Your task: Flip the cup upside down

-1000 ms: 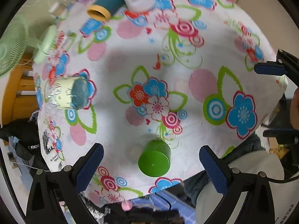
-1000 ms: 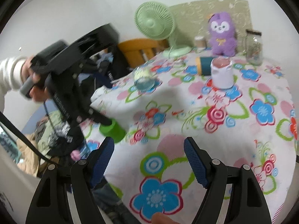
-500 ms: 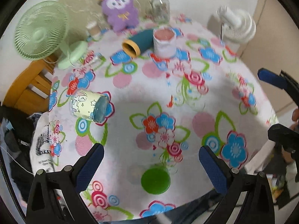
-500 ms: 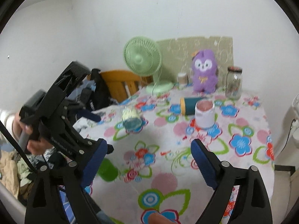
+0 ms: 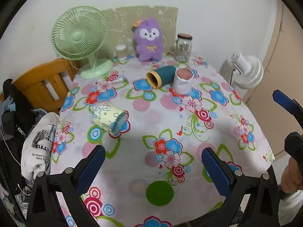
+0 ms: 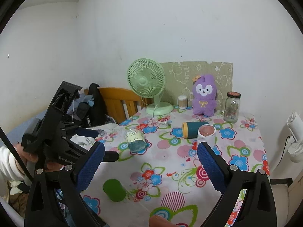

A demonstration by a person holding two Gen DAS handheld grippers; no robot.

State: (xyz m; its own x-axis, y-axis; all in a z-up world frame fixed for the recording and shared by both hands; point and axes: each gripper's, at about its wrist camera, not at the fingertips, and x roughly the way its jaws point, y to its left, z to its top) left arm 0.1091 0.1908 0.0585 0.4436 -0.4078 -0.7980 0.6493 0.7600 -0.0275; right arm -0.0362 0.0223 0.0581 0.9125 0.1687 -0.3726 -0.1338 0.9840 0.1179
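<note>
Both the left gripper (image 5: 153,172) and the right gripper (image 6: 150,165) hang spread and empty above the near edge of the flower-patterned tablecloth (image 5: 217,132), probably because the small green plastic cup (image 5: 159,193) already stands mouth-down there, just beneath the left fingers, the other containers farther back

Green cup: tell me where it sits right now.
The green cup stands near the table's front edge, low in the left wrist view between the open left gripper's fingers, closer than the glass jar lying on its side.
</note>
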